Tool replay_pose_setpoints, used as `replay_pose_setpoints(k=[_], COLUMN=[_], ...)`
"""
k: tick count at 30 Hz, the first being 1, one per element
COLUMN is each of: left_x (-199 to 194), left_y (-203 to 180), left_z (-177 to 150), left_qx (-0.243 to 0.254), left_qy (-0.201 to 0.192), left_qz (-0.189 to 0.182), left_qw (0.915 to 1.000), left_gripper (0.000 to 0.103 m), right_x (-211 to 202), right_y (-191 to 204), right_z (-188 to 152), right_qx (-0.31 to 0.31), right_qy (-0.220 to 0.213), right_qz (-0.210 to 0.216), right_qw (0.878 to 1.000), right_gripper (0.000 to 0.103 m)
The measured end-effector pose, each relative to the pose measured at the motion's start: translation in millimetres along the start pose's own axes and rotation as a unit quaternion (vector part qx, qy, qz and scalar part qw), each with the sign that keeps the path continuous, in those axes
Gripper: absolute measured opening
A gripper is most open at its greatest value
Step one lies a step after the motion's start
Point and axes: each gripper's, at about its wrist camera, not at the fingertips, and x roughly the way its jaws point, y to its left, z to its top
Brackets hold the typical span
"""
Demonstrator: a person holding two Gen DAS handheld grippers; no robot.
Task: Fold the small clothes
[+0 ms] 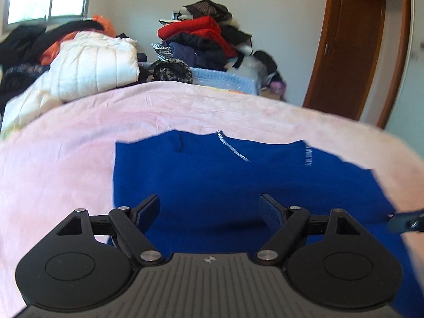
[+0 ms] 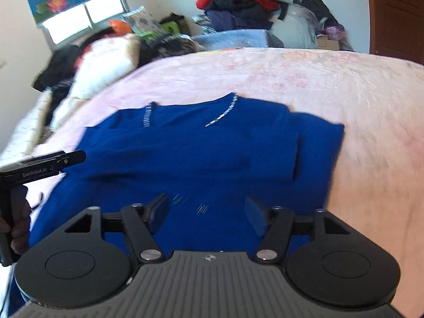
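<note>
In your left wrist view, your left gripper hovered with its jaws apart and nothing between them, above the blue garment, which lay flat on the pink bedspread from the centre towards 4 o'clock. A white puffer jacket sat at 10 o'clock. In your right wrist view, your right gripper had its jaws apart too, empty, over the same blue garment at the centre; your left gripper showed at 9 o'clock, at the garment's edge.

Blue garment; pink floral bedspread.
</note>
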Motion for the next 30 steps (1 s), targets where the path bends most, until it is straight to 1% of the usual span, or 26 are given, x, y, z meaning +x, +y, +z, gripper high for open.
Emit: replay_pose_setpoints(k=[2,5,7,8,11,14,16,18,19,21,22,24,26,28,29,30], left_x=[-37.4,-86.5,-108.9,-117.0,-132.3,-141.9,-148.8,-150.8,-153.6,-159.3,-160.9,-163.6,-164.1,-165.8,-166.8,-168.0], left_y=[7.8,21.5,28.8,31.8,42.9,56.3,69.0,81.2,86.5,93.9,99.1,110.0,121.3,128.9,131.1,133.2], left_z=[-21.3,-56.8,-76.9,-85.3,-99.7,-110.0,-118.7,-125.9,-130.0,-134.3,-136.5,-141.9,-149.0,-155.7,-157.5,-157.9], left_qx=[-0.039,-0.110,-0.145,-0.151,-0.154,-0.158,-0.182,-0.214,-0.228,-0.249,-0.266,-0.304,-0.346,-0.379,-0.388,-0.392], left_qy=[-0.006,0.001,0.007,0.014,0.038,0.053,0.058,0.073,0.076,0.077,0.083,0.091,0.106,0.114,0.117,0.119], left_qz=[-0.018,-0.023,-0.016,-0.010,0.003,0.023,0.030,0.020,0.010,-0.010,-0.025,-0.058,-0.095,-0.121,-0.126,-0.128], left_qw=[0.9991,0.9937,0.9893,0.9884,0.9874,0.9857,0.9811,0.9739,0.9706,0.9653,0.9601,0.9464,0.9272,0.9101,0.9055,0.9034], left_gripper=[0.082,0.082,0.082,0.082,0.082,0.082,0.082,0.082,0.082,0.082,0.082,0.082,0.082,0.082,0.082,0.082], right_x=[-26.8,-63.5,-85.0,-92.4,-110.4,-121.1,-127.4,-131.1,-131.5,-132.6,-131.9,-132.1,-130.8,-130.2,-129.5,-129.4], right_y=[-2.2,-13.7,-24.1,-29.0,-44.1,-52.5,-51.8,-50.9,-50.6,-53.0,-52.6,-50.7,-47.3,-43.4,-41.6,-39.6], right_z=[-24.5,-60.8,-84.1,-93.2,-120.2,-143.9,-155.9,-164.4,-168.2,-175.6,-179.2,-189.8,-197.1,-202.6,-204.7,-205.9], right_qx=[0.020,0.064,0.094,0.108,0.159,0.204,0.218,0.236,0.246,0.271,0.280,0.303,0.317,0.326,0.329,0.328], right_qy=[0.000,0.003,0.008,0.011,0.024,0.032,0.027,0.032,0.036,0.050,0.055,0.064,0.067,0.068,0.072,0.074], right_qz=[0.009,0.011,0.002,-0.003,-0.011,0.009,0.021,0.041,0.054,0.091,0.106,0.140,0.159,0.174,0.181,0.185], right_qw=[1.000,0.998,0.996,0.994,0.987,0.978,0.975,0.970,0.967,0.957,0.953,0.941,0.933,0.927,0.924,0.923], right_gripper=[0.072,0.072,0.072,0.072,0.073,0.073,0.073,0.074,0.074,0.074,0.074,0.074,0.074,0.074,0.074,0.074])
